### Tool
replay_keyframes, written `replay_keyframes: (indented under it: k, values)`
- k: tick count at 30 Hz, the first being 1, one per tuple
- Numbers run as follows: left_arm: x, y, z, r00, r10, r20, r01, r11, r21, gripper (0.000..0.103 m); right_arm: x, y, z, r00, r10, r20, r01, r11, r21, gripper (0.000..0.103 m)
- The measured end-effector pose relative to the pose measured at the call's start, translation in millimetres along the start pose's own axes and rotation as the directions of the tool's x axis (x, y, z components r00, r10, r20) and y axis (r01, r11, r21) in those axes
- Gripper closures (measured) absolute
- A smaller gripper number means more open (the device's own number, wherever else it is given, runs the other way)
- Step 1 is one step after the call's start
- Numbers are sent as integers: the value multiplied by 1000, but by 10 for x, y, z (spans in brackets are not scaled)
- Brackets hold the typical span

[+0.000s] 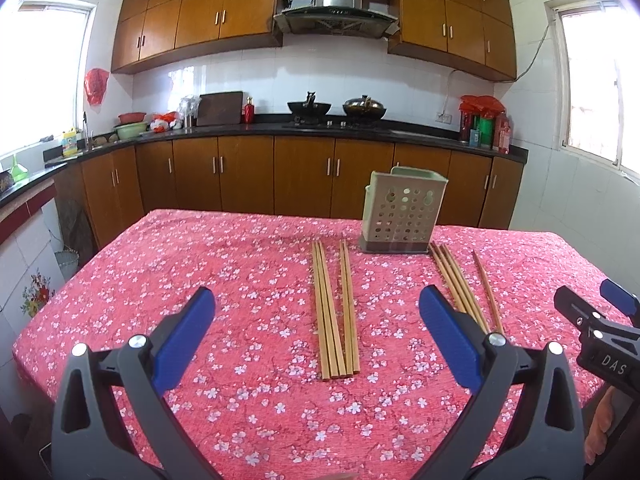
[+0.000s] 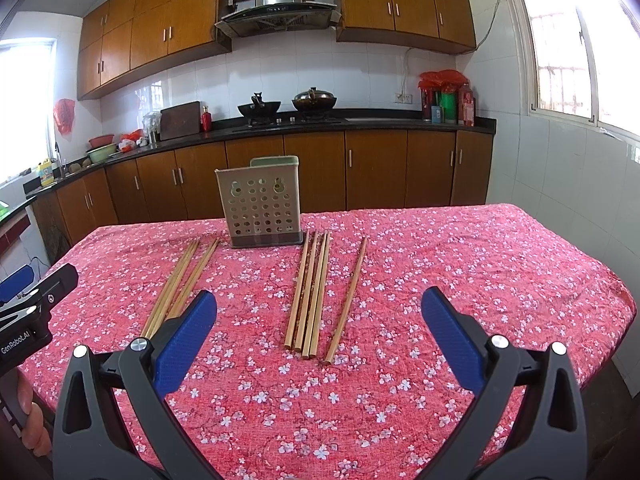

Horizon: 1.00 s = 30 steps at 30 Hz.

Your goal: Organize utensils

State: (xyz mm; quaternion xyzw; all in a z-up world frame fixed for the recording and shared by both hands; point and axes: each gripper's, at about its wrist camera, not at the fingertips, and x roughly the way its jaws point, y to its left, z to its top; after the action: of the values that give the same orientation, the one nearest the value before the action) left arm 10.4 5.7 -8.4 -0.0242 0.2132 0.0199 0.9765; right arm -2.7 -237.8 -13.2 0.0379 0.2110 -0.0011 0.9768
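1. The left wrist view is taken from above the near edge of the table (image 1: 120,280), facing the far counter (image 1: 320,128).
2. The right wrist view is taken alongside, further right.
3. The chopstick holder (image 1: 404,216) (image 2: 262,208) and chopsticks (image 1: 334,312) (image 2: 308,296) are shared by both.

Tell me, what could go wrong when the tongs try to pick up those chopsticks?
The chopsticks lie packed side by side, so the open right tongs might grab several, or roll them apart. The holder looks light and stands close behind them; a bump could tip it. The lone chopstick could slide on the cloth.
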Motion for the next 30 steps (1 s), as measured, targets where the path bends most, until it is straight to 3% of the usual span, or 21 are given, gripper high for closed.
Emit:
replay_keyframes:
  k: [6,10,11,15,18,20,23,30]
  values:
    - [355,143,-18,990,46,-131,-48,999,-13,4,408,-175,-28,992,-37,-120,42,998,39,5]
    - [709,292,-13,967,82,-241,-91,996,-24,5,835,-301,20,970,-62,-234,76,996,49,40]
    - [809,325,-14,961,82,-265,-91,996,-23,10,996,-340,29,960,-50,-276,72,995,71,49]
    - [1113,369,-10,938,55,-343,-65,998,-19,35,1420,-444,21,926,2,-377,58,987,149,65]
    - [1342,388,-27,916,7,-402,-27,999,-44,46,1667,-437,-31,902,1,-433,68,987,143,70]
    - [1480,389,-42,901,-26,-432,-2,998,-64,51,1784,-422,-105,881,-10,-474,79,989,125,82]
    - [1620,317,-54,888,-50,-458,23,998,-63,62,1787,-429,-137,889,-22,-457,82,991,110,93]
    - [1822,148,-48,870,-60,-490,60,998,-15,83,1759,-445,-134,893,-19,-451,71,993,99,94]
